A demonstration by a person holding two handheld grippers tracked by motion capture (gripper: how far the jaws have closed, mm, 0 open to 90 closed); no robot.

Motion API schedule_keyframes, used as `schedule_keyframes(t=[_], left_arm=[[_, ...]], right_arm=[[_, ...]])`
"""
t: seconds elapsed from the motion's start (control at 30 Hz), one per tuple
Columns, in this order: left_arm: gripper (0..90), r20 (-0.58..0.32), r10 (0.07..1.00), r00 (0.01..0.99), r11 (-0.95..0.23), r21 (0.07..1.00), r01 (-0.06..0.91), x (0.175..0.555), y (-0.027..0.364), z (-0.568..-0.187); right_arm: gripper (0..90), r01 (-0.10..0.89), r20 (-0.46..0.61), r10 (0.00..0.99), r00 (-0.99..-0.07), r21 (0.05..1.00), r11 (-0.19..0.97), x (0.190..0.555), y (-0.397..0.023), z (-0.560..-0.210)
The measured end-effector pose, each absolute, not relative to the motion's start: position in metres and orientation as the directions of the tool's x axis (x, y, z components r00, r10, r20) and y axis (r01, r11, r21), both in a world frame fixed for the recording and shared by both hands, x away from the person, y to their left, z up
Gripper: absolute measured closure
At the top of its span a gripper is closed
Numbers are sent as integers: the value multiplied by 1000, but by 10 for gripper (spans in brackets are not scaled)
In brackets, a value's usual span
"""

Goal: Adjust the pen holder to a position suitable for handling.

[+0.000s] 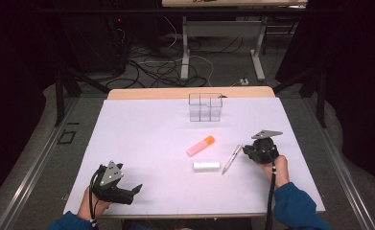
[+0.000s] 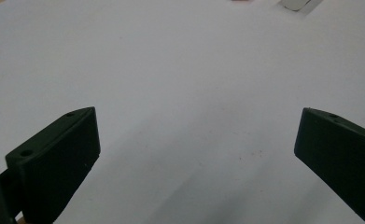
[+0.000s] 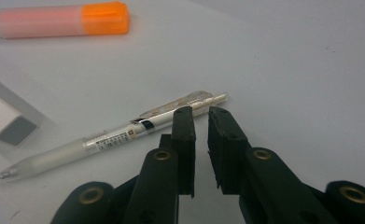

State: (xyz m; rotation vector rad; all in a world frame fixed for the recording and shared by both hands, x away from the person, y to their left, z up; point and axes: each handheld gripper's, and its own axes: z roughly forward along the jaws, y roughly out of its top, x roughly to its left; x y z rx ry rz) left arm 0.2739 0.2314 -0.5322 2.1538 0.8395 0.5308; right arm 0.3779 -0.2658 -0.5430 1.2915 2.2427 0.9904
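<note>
High view: the right gripper (image 1: 248,150) is seen at the right of the white table (image 1: 142,143), held by a hand in a blue sleeve, its jaws pointed left at the upper end of a clear pen (image 1: 231,158). The pen lies slanted on the table, just right of a white eraser (image 1: 206,166); an orange-capped highlighter (image 1: 200,145) lies just above these, and a clear divided box (image 1: 205,107) stands further back. The left gripper (image 1: 136,189) is seen resting low at the near left corner, well apart from all these items.

Left gripper view: the two black jaws are seen spread wide over bare table surface, with nothing between them.

Right gripper view: the jaws of the right gripper (image 3: 201,112) are drawn nearly together, a narrow gap being left between the pads. The pen (image 3: 110,137) lies flat just beyond the tips, its clip end passing behind the left jaw tip and its button end showing above the gap. Nothing is seen inside the gap; whether a tip touches the pen cannot be told. The highlighter (image 3: 59,19) lies further off, at upper left.
</note>
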Motion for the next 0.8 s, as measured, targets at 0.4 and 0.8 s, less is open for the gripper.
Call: schedule_keyframes(t=[0.4, 0.8], left_arm=[[2, 97, 701, 706, -511, 759, 403, 274, 232, -531], [2, 105, 709, 697, -503, 768, 396, 274, 231, -532]], right_arm=[[900, 632, 8, 876, -482, 695, 342, 391, -260, -552], [900, 645, 9, 881, -472, 685, 338, 399, -255, -555]])
